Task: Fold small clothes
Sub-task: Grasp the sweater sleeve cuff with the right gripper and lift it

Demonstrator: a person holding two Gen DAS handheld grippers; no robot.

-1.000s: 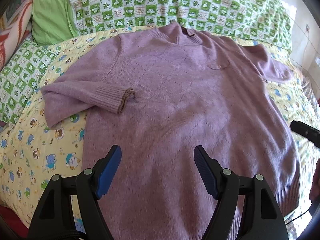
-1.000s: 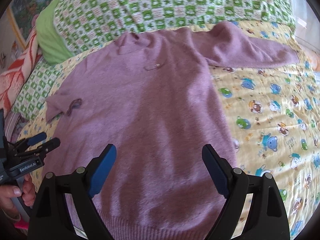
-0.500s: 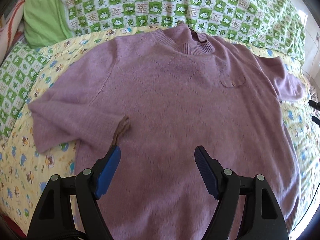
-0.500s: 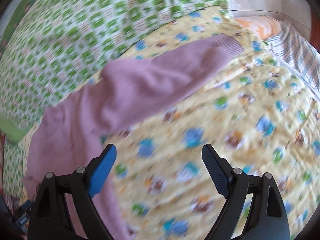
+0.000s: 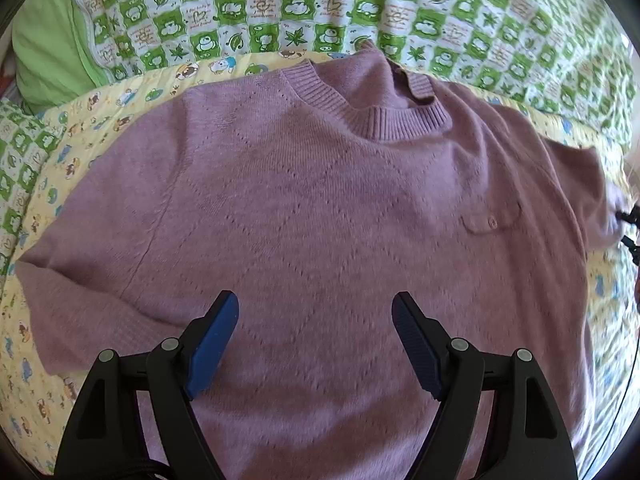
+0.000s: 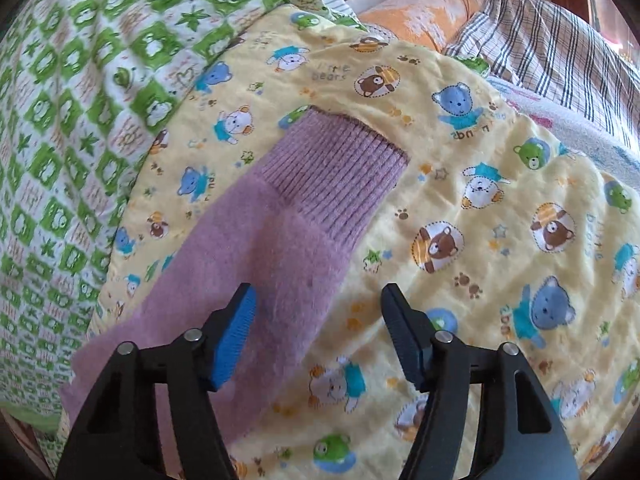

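Sweater: one lilac knit sweater (image 5: 320, 216), soft and fuzzy, with a faint openwork diamond pattern, is spread flat, front up, on the bedding; its ribbed round collar (image 5: 372, 116) lies toward 12 o'clock in the left wrist view.
Pocket: one small patch pocket (image 5: 490, 220) with a button is seen on the chest at 3 o'clock.
Sleeve: one sleeve (image 6: 256, 280) is laid straight toward 1 o'clock in the right wrist view, ending in a ribbed cuff (image 6: 340, 172) edged in brown.
Quilts: two are counted, a yellow quilt (image 6: 500, 240) printed with cartoon bears under the sweater, and a green-and-white checked quilt (image 5: 360, 4) at 12 o'clock.
Left gripper (image 5: 316, 340): held wide apart above the sweater's body; the jaws are opening and nothing is gripped.
Right gripper (image 6: 320, 332): the jaws are closing over the sleeve's edge; one blue ridged pad (image 6: 234, 340) is over the fabric, the other over the quilt, and no grip is made.
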